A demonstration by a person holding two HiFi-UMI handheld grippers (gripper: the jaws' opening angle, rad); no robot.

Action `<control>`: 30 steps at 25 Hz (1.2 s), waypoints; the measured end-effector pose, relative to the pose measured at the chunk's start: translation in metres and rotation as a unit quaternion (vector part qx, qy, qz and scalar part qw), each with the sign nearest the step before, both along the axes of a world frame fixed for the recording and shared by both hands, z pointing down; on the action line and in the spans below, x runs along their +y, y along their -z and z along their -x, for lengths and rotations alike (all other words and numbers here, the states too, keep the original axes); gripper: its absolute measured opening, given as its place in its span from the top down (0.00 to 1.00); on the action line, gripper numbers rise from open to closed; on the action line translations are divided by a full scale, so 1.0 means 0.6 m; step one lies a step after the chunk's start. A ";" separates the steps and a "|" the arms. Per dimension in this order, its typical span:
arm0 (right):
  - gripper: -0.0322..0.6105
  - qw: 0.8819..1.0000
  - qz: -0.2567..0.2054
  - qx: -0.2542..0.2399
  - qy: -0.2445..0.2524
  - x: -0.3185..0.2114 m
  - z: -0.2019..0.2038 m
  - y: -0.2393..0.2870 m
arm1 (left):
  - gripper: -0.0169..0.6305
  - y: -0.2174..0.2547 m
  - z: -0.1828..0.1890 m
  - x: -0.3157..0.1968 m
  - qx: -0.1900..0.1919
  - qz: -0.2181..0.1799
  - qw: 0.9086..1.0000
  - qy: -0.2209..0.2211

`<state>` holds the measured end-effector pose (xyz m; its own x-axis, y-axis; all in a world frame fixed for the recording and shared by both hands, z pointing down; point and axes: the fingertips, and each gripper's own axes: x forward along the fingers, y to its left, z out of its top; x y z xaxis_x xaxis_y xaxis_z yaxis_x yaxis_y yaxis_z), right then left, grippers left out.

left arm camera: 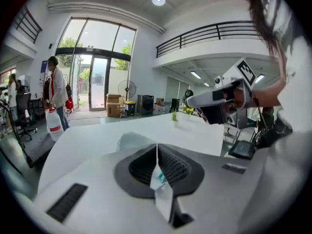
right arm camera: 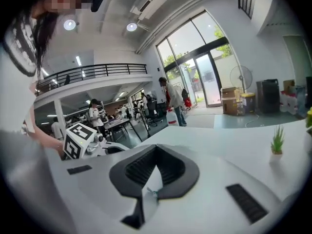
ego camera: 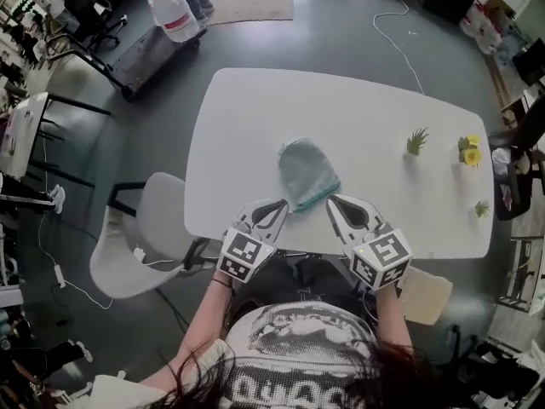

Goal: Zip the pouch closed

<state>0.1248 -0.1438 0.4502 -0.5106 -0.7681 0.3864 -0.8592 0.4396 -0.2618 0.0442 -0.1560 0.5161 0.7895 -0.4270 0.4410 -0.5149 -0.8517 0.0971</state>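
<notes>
A teal fabric pouch point(ego camera: 306, 174) lies on the white table point(ego camera: 255, 126) near its front edge. My left gripper point(ego camera: 283, 203) is just short of the pouch's near left corner, shut with nothing between its tips. My right gripper point(ego camera: 330, 199) is beside the near right corner, also shut and empty. In the left gripper view the shut jaws point(left arm camera: 157, 146) point at the pouch point(left arm camera: 130, 140), and the right gripper point(left arm camera: 219, 97) shows at the right. In the right gripper view the jaws point(right arm camera: 156, 148) meet at the tips, and the left gripper's marker cube point(right arm camera: 78, 139) is at the left.
A small green plant point(ego camera: 416, 141), a pot of yellow flowers point(ego camera: 468, 151) and a tiny plant point(ego camera: 482, 208) stand on the table's right part. A white chair point(ego camera: 140, 241) is at the table's left front. A water jug point(ego camera: 174, 12) stands on a cart beyond.
</notes>
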 end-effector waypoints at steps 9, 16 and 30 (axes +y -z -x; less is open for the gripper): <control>0.85 0.989 0.079 0.018 0.124 -0.006 0.044 -0.155 | 0.72 -0.132 0.000 0.023 -0.106 0.049 0.992 -0.047; 0.77 0.964 0.150 0.095 0.197 0.027 0.078 -0.273 | 0.71 -0.211 -0.001 0.044 -0.189 0.071 0.973 -0.116; 0.85 0.943 0.177 0.186 0.213 0.039 0.102 -0.350 | 0.87 -0.240 -0.002 0.044 -0.202 0.073 0.969 -0.123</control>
<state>0.0636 -0.1203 0.6602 -0.5220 -0.3134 0.7933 -0.6853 0.7078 -0.1713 0.0454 -0.1297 0.6599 0.6090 -0.1579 0.7773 -0.3198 -0.9457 0.0585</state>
